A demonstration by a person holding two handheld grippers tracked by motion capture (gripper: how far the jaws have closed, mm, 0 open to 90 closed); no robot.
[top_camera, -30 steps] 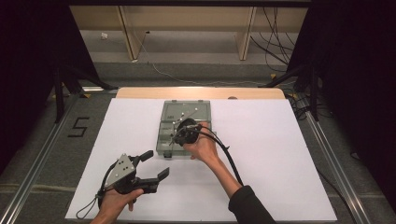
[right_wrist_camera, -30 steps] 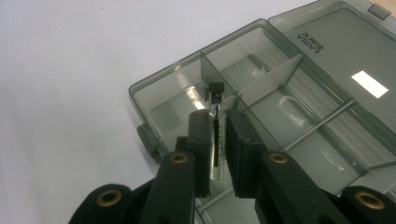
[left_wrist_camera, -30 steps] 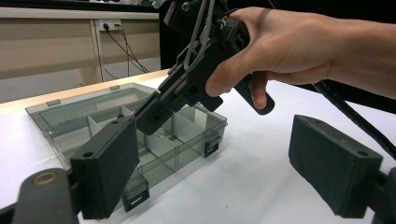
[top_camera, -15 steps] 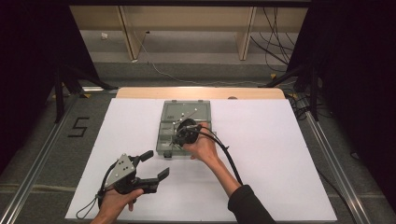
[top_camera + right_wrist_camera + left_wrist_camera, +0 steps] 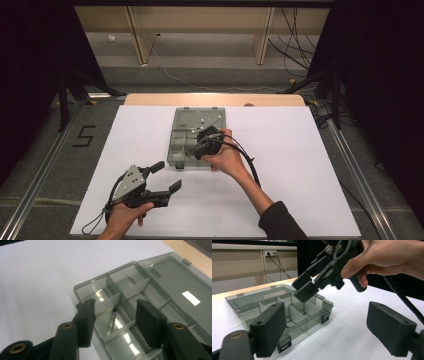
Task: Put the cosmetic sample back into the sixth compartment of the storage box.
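Hovering over open box (image 5: 192,131) — right hand-held gripper (image 5: 198,151), jaws apart above a small pin (image 5: 111,321); left hand-held gripper (image 5: 167,178) gaping, empty.

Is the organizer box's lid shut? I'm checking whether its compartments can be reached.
No: in the right gripper view the lid lies folded back flat beside the open compartments of the organizer box.

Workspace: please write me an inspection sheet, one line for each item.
Surface: white table, wooden edge at the far side.
Job's things: organiser box, lid open flat; one thin pin lies in a compartment.
Clutter: nothing seen.
Grippers: left gripper open, near the table's front; right gripper open above the box, over the pin.
Cables: black cable trails from the right gripper.
Surroundings: floor marked "5", loose wires behind.
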